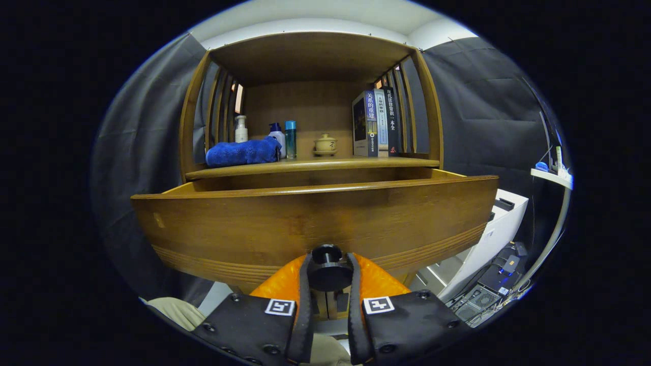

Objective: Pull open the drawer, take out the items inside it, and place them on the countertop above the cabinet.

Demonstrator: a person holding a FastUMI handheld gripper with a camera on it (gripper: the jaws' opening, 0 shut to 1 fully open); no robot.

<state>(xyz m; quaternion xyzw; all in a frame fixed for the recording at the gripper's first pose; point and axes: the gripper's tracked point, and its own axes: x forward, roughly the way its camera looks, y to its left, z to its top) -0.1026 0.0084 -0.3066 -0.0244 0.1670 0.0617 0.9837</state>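
Drawer (315, 218) wooden, grooved front; hand-held gripper (328, 284) clamps round knob (328, 267).

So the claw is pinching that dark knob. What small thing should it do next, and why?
Probably let go of the knob and lift up over the drawer front. The claw has both fingers pressed on the knob, and the drawer stands well out from under the countertop, so its contents can likely be reached from above.

- 关系的重建, printed down the spine of the leftmost book (370, 123) on the worktop
- 现代法律常识一本全, printed down the dark book spine (390, 121) beside
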